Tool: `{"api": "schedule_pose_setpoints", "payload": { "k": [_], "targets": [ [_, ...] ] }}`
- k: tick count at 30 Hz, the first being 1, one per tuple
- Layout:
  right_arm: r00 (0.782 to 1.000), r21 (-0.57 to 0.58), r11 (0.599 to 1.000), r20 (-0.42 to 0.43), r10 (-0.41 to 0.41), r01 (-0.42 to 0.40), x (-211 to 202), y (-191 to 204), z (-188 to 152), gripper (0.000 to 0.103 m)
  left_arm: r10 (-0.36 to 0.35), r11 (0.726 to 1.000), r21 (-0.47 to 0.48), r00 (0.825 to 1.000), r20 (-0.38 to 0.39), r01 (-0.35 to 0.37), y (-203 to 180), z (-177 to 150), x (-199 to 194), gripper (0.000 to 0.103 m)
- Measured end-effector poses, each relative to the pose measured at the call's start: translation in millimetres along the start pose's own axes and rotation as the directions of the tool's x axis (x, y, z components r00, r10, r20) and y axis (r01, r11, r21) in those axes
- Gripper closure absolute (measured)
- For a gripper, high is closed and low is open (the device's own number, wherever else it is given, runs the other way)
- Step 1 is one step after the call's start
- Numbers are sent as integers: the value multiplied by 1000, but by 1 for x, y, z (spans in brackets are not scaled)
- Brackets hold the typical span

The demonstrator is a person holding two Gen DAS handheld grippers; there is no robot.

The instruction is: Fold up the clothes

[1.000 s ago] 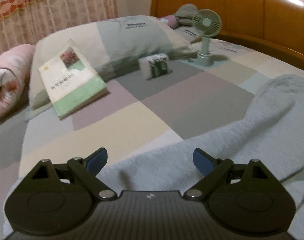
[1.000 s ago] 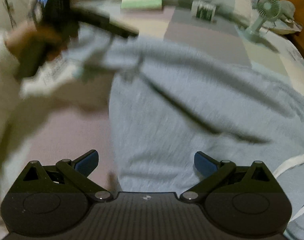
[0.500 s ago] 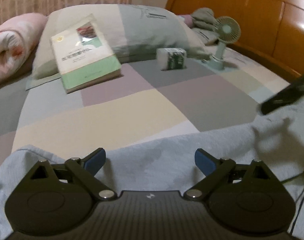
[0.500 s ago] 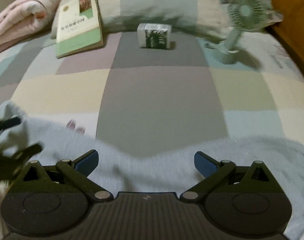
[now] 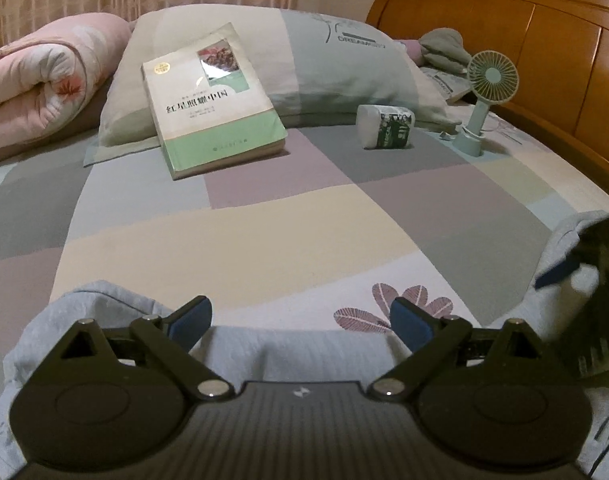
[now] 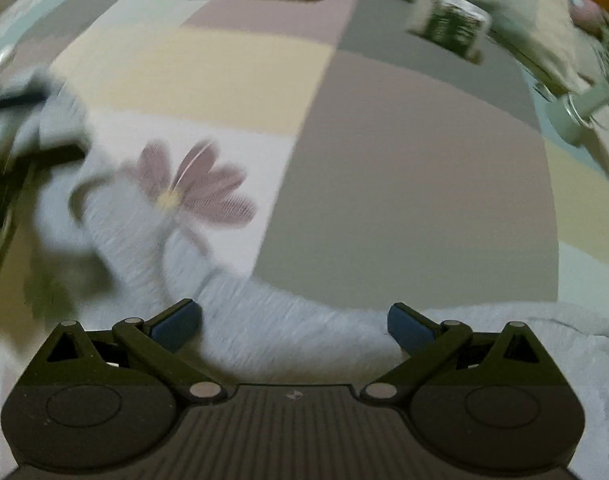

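Left wrist view: the left claw (image 5: pixel 300 320) gapes wide over the pale blue garment (image 5: pixel 116 312), whose edge now lies nearer on the bed (image 5: pixel 264 232), baring a flower print (image 5: pixel 396 306). Right wrist view, blurred: the right claw (image 6: pixel 294 324) spreads empty above the garment, lower than before.

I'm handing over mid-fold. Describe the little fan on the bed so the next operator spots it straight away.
Start at the orange-brown wooden headboard and drop to the patchwork bedsheet beside the large pillow. The pale green handheld fan stands upright in a small base there. Unlike the white-and-green wrapped pack next to it, it has a round grille on a thin stem.
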State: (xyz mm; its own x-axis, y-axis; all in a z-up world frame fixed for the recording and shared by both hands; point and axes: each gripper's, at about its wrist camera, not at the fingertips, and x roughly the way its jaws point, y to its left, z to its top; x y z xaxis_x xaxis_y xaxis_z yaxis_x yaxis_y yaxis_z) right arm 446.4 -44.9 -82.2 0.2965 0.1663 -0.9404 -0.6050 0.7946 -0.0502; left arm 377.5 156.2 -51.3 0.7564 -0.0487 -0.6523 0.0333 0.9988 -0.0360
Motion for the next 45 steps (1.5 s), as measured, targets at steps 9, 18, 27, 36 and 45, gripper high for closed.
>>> {"api": "schedule_pose_setpoints", "payload": {
  "k": [9, 18, 27, 36, 45],
  "targets": [
    [998, -57, 998, 56, 1, 2, -17, 11, -19, 0, 100, 994, 53, 992, -72, -96, -1, -5, 19, 7],
    [952, -173, 966, 206, 224, -190, -60, 24, 25, 12, 238, 968, -95, 968, 76, -231, 75, 3, -56, 4],
    [902, -279, 903, 191, 387, -328, -18, 77, 115, 50, 358, 916, -157, 929, -95, -369, 124, -13, -34, 5],
    [885, -412, 829, 99, 454, -379, 35, 133, 158, 50, 307, 928, -213, 951, -32, -306, 133, -15, -47, 5],
    [909, -458, 851, 185, 375, -258, 21, 150, 161, 97, 304, 923, -244, 953, -12, -297, 134, -12, -50, 5]
  ]
}}
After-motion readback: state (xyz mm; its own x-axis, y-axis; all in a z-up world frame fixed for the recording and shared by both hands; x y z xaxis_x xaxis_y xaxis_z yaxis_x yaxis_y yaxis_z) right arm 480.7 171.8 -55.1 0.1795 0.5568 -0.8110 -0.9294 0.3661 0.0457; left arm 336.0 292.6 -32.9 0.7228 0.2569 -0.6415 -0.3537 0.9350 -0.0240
